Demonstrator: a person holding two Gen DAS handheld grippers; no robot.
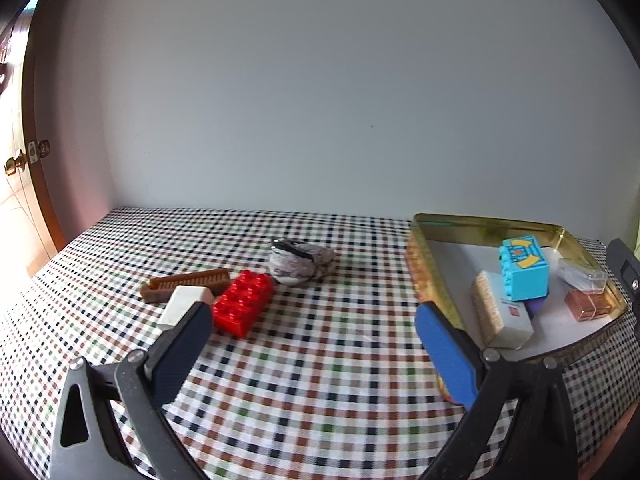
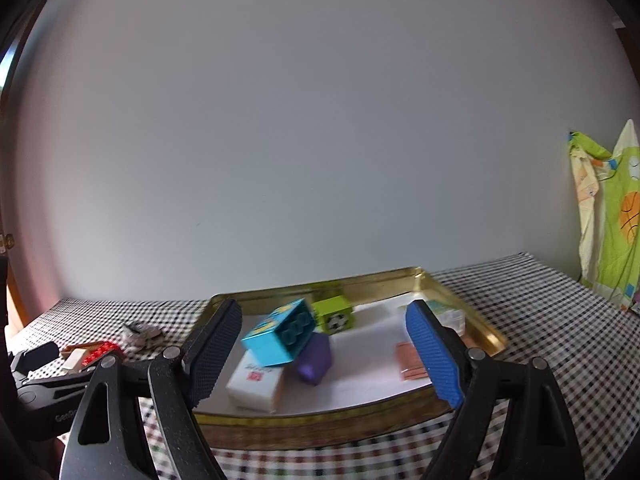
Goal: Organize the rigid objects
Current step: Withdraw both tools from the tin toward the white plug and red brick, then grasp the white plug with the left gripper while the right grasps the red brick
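A gold tin tray (image 1: 436,276) (image 2: 476,320) sits on the checkered table at the right. In it lie a cyan block (image 1: 524,268) (image 2: 280,334), a white box (image 1: 504,316) (image 2: 256,384), a purple piece (image 2: 316,360), a green cube (image 2: 334,314) and a pink packet (image 1: 588,304) (image 2: 408,360). Left of the tray lie a red brick (image 1: 242,304), a white block (image 1: 184,304), a brown comb-like bar (image 1: 184,282) and a grey furry pouch (image 1: 298,262). My left gripper (image 1: 314,344) is open above the cloth. My right gripper (image 2: 324,356) is open and empty over the tray.
A plain wall stands behind the table. A door with a brass knob (image 1: 16,164) is at the far left. A green patterned cloth (image 2: 612,216) hangs at the right. The left gripper's body (image 2: 44,384) shows at the tray's left.
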